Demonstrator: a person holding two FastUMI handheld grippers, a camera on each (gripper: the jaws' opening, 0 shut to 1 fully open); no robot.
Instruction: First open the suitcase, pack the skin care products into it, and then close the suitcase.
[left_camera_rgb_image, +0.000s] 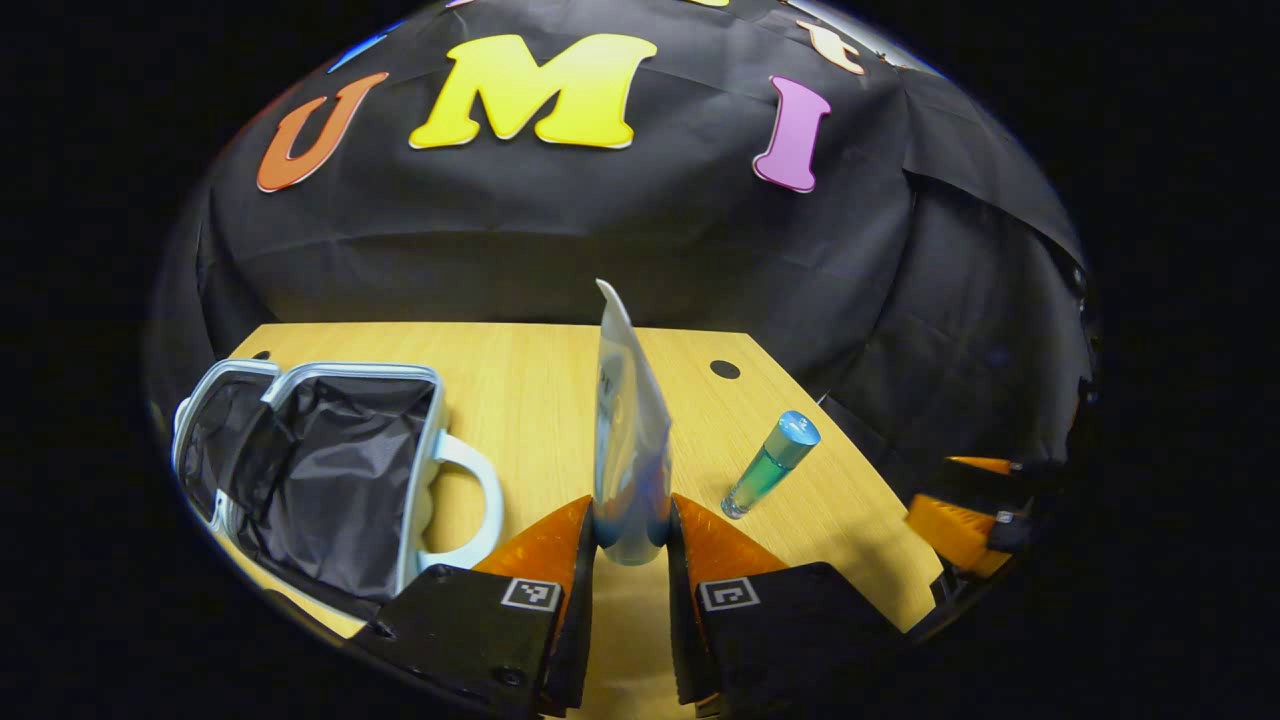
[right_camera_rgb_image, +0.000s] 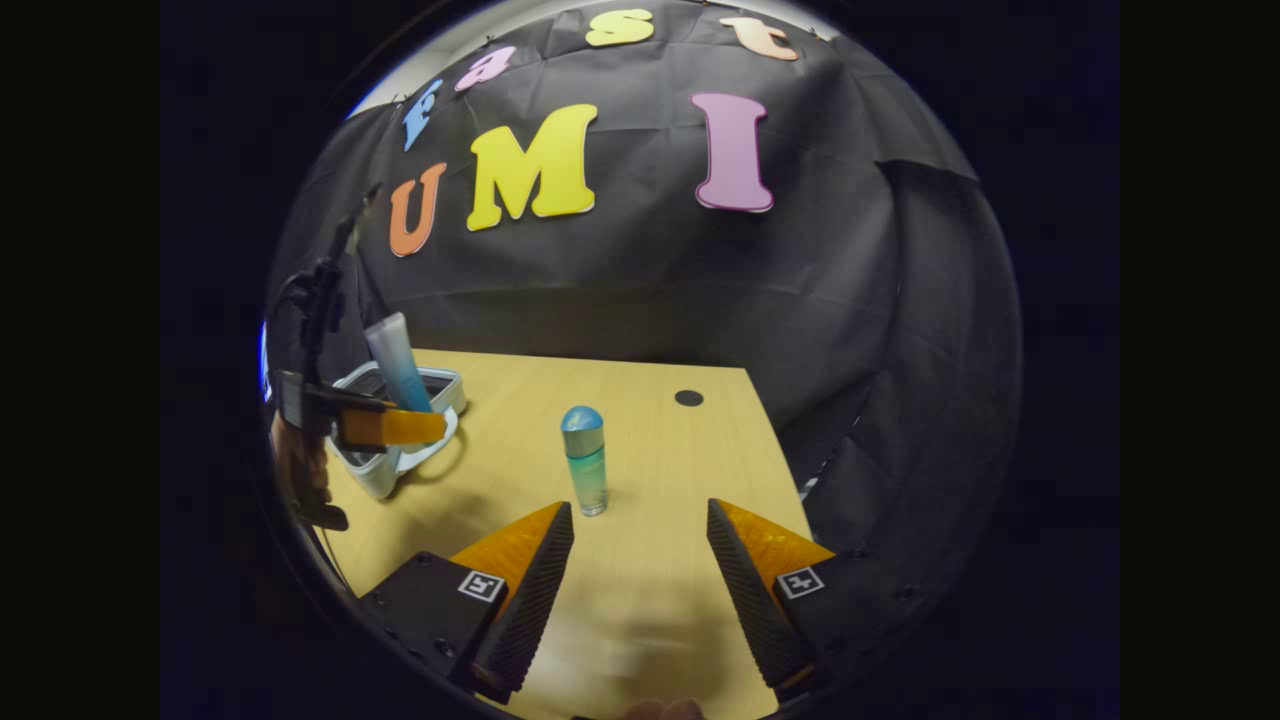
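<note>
The left tool (left_camera_rgb_image: 632, 530) is clamped on a pale squeeze tube (left_camera_rgb_image: 628, 440), both fingers pressing its lower end so that the tube stands upright above the wooden table (left_camera_rgb_image: 540, 380). Seen from the right gripper view, the same tube (right_camera_rgb_image: 398, 365) is held over the near edge of the suitcase (right_camera_rgb_image: 385, 470), with the left tool (right_camera_rgb_image: 395, 427) reaching in from the side. The suitcase (left_camera_rgb_image: 320, 470) lies open on the table to the left of the held tube, its dark lining exposed and its light handle (left_camera_rgb_image: 470, 505) pointing toward the tool. A small blue-green bottle (left_camera_rgb_image: 772, 465) with a rounded blue cap stands on the table to the right of the tube, well apart from the suitcase. The right tool (right_camera_rgb_image: 640, 545) hangs low over the table with its fingers spread wide and nothing between them; the bottle (right_camera_rgb_image: 584, 460) stands upright just beyond its left finger. The right tool (left_camera_rgb_image: 965, 515) also shows at the table's far right edge in the left gripper view.
</note>
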